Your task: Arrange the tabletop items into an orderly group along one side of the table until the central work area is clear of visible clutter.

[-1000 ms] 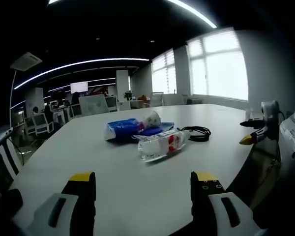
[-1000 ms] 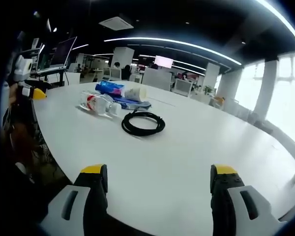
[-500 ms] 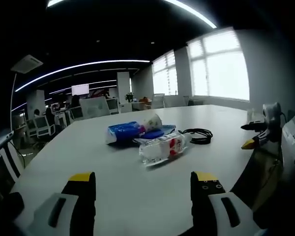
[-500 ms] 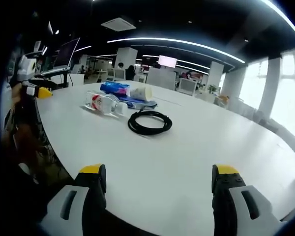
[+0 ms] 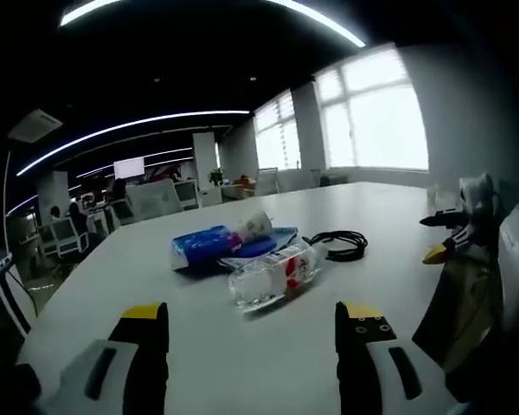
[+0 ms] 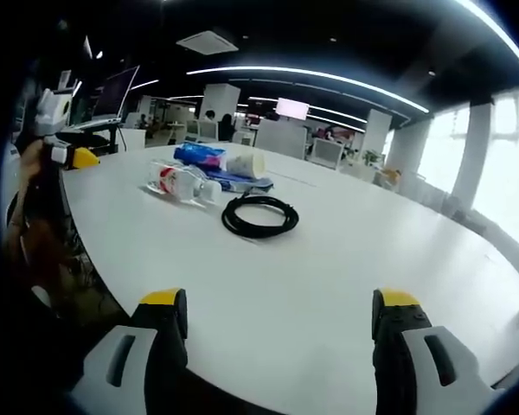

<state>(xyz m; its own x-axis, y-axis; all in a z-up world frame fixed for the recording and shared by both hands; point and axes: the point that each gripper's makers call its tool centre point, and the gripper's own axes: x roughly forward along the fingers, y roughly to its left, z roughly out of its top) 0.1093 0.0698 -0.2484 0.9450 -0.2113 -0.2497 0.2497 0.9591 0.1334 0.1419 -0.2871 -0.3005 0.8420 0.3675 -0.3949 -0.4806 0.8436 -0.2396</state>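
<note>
Two yellow-tipped handheld grippers face a small heap of clutter on a broad white office table [image 6: 346,285], both spread wide and gripping nothing, each poised short of the items as if sizing up a first pick.

In the left gripper view, the left gripper [image 5: 252,322] hovers over the near table edge with its jaws fully parted, aimed toward a clear plastic bottle with a red-and-white label [image 5: 272,275] lying on its side. Just behind the bottle sit a blue-and-white soft pack [image 5: 203,248] and a pale paper cup tipped on its side [image 5: 256,225], resting on or against a flat blue item [image 5: 268,245]; whether they touch cannot be told. A coiled black cable [image 5: 340,245] lies just beside the bottle's cap end. The right gripper enters this view at the right edge [image 5: 441,238], held off the table.

In the right gripper view, the right gripper [image 6: 281,318] is likewise wide open and empty, with the cable coil [image 6: 259,215] nearest to it and the bottle [image 6: 179,182], pack [image 6: 197,156] and cup [image 6: 246,164] clustered beyond. The left gripper shows at the far left [image 6: 69,157].

The items sit together near the table's middle, so nothing appears sorted yet; the cable looks the likeliest reach for the right gripper, the bottle for the left.
</note>
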